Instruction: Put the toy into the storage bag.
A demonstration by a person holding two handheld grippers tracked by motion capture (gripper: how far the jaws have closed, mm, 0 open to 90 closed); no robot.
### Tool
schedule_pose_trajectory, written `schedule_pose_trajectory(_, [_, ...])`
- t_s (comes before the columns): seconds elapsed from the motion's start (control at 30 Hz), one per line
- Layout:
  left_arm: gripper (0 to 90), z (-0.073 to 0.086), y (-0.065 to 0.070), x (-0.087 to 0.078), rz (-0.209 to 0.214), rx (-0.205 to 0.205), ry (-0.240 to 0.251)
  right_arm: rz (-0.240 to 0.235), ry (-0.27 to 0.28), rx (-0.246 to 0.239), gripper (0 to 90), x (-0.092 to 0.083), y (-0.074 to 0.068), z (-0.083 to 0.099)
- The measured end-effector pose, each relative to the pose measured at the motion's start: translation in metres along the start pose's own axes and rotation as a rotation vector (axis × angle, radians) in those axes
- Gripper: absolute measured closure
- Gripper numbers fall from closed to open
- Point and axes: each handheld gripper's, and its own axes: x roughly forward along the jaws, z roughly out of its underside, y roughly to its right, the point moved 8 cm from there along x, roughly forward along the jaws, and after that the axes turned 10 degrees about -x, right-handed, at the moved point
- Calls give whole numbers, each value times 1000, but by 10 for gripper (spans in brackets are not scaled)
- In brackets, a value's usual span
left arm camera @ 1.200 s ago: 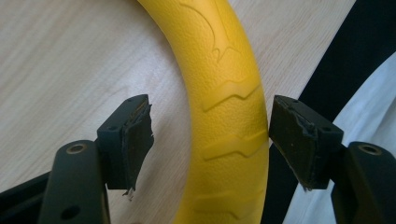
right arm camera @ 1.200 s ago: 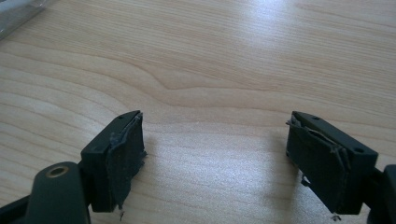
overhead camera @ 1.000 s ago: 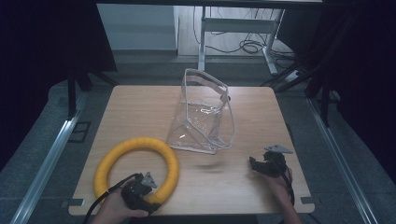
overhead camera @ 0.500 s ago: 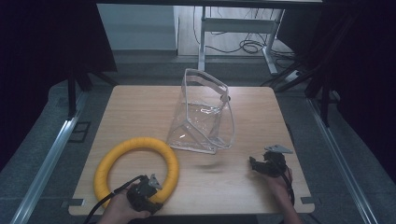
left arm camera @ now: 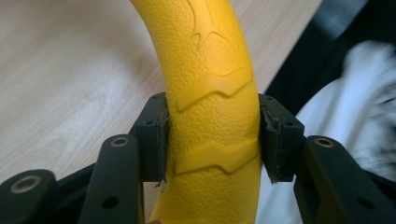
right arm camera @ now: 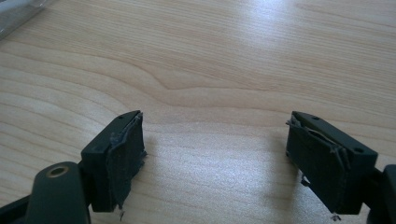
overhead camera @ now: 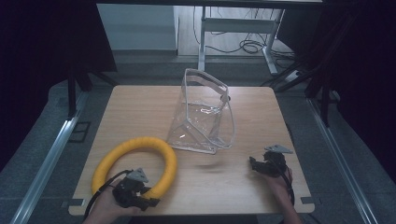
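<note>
at the near left of the wooden worktop (overhead camera: pixel 140 107) lies the yellow ring (overhead camera: pixel 135 161), a thick textured hoop with raised chevron ridges. the left gripper (overhead camera: pixel 140 198) sits at the ring's near edge, close to the worktop's front rim, held in the person's left hand (overhead camera: pixel 105 207). in the left gripper view the ring (left arm camera: pixel 212 107) passes straight up between the two black jaws, and both pads press against its sides, one on each flank of the tube; the jaws are clenched on the ring, having just been closing around it. the rest of the hoop curves away from the jaws toward the middle of the worktop.

near the centre, farther back, stands a clear plastic pouch (overhead camera: pixel 203 114), upright and slightly tilted, its near corner just beside the far right arc of the ring; contact between them cannot be told.

at the near right, the right gripper (overhead camera: pixel 256 164) rests low over bare wood, well apart from ring and pouch. in the right gripper view its jaws stand wide and released, with only worktop (right arm camera: pixel 224 60) grain between the pads (right arm camera: pixel 123 156).
</note>
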Motion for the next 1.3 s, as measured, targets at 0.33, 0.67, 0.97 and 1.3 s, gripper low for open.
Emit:
schedule_pose_trajectory(0.33, [507, -24, -10, -53, 169, -118, 276, 0, -1, 2, 196, 0, 0, 0])
schedule_pose_trajectory(0.67, [506, -38, -25, -82, 216, -192, 441, 1, -1, 1, 196, 0, 0, 0])
schedule_pose_trajectory(0.97, [507, -55, -35, -105, 255, -247, 611, 2, -2, 1, 197, 0, 1, 0])
schedule_pose_trajectory(1.3, [506, -69, -48, -138, 279, -274, 761, 1, -1, 1, 197, 0, 1, 0])
